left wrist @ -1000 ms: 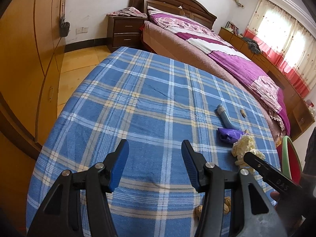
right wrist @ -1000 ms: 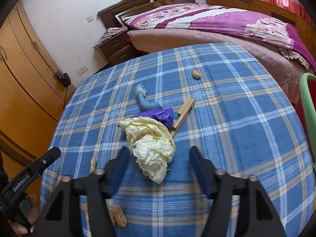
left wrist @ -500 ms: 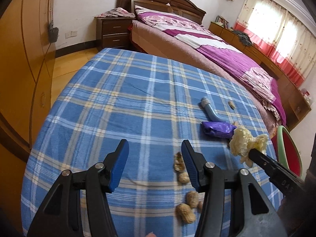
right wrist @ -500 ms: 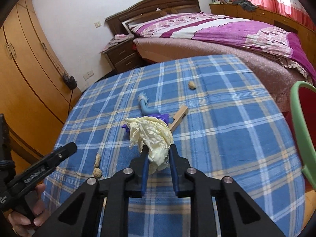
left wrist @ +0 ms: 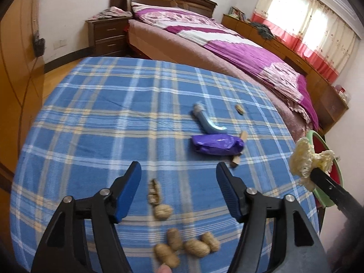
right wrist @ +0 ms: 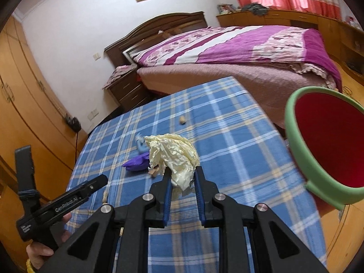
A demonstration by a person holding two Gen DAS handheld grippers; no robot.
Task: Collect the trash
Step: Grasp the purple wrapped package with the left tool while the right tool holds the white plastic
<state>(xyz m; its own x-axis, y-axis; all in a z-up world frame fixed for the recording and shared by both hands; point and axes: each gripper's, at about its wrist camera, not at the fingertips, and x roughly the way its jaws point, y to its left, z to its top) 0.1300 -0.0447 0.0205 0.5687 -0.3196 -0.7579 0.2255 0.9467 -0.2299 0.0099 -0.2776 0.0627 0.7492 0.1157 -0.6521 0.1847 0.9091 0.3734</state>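
Note:
My right gripper (right wrist: 181, 173) is shut on a crumpled cream paper wad (right wrist: 175, 153) and holds it above the blue plaid table, left of a red bin with a green rim (right wrist: 295, 141). The wad also shows in the left wrist view (left wrist: 304, 159), in front of the bin (left wrist: 327, 175). My left gripper (left wrist: 178, 177) is open and empty, low over the table with peanut shells (left wrist: 159, 201) between its fingers. A purple wrapper (left wrist: 217, 145), a blue tube (left wrist: 208, 122) and wood pieces (left wrist: 236, 160) lie beyond.
Several more peanut shells (left wrist: 188, 245) lie near the table's front edge; one (left wrist: 239, 109) lies farther off. A bed (left wrist: 216, 36) stands behind the table, a nightstand (left wrist: 107, 34) beside it, and a wooden wardrobe (right wrist: 25, 104) at the left.
My right gripper closed on the paper wad, lifted it off the table and carried it right toward the bin. My left gripper moved over the peanut shells.

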